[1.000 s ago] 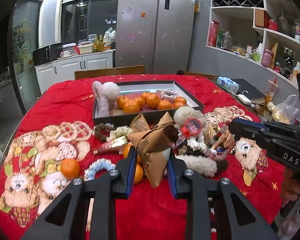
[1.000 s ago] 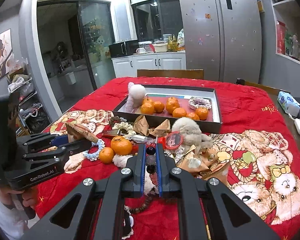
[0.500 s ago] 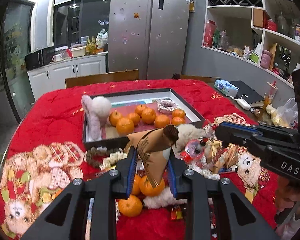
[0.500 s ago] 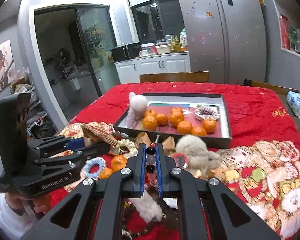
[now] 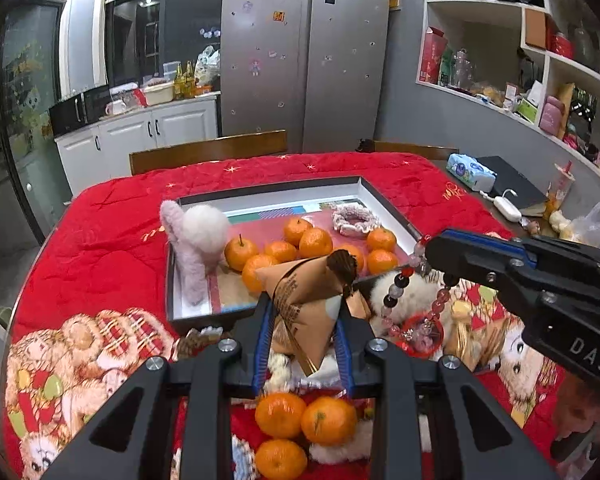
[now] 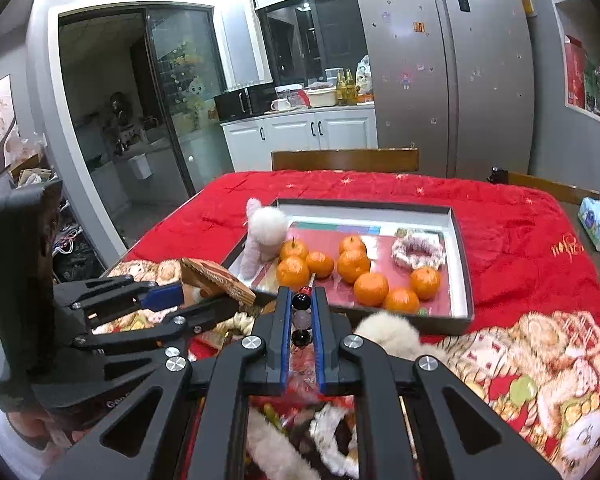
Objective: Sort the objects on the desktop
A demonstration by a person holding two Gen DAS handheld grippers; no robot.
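Observation:
My left gripper (image 5: 303,340) is shut on a brown pyramid-shaped paper packet (image 5: 306,300), held above the table just before the black tray (image 5: 188,314). My right gripper (image 6: 301,312) is shut on a bead bracelet (image 6: 302,318), which hangs from it in the left wrist view (image 5: 396,292). The tray (image 6: 460,264) holds several oranges (image 6: 364,266), a pink plush toy (image 6: 262,240) and a pink knitted ring (image 6: 418,252). Both grippers hover near the tray's front edge, the left gripper (image 6: 188,296) to the left of the right one.
Three loose oranges (image 5: 304,424), fluffy white toys (image 6: 392,336) and other small items lie on the red quilted cloth (image 6: 520,248) in front of the tray. Wooden chairs (image 6: 344,160) stand at the far side. A tissue pack (image 5: 470,170) and a charger lie at the right.
Both grippers have risen and moved forward toward the tray, carrying the packet and the bracelet. The bracelet now hangs clear of the pile.

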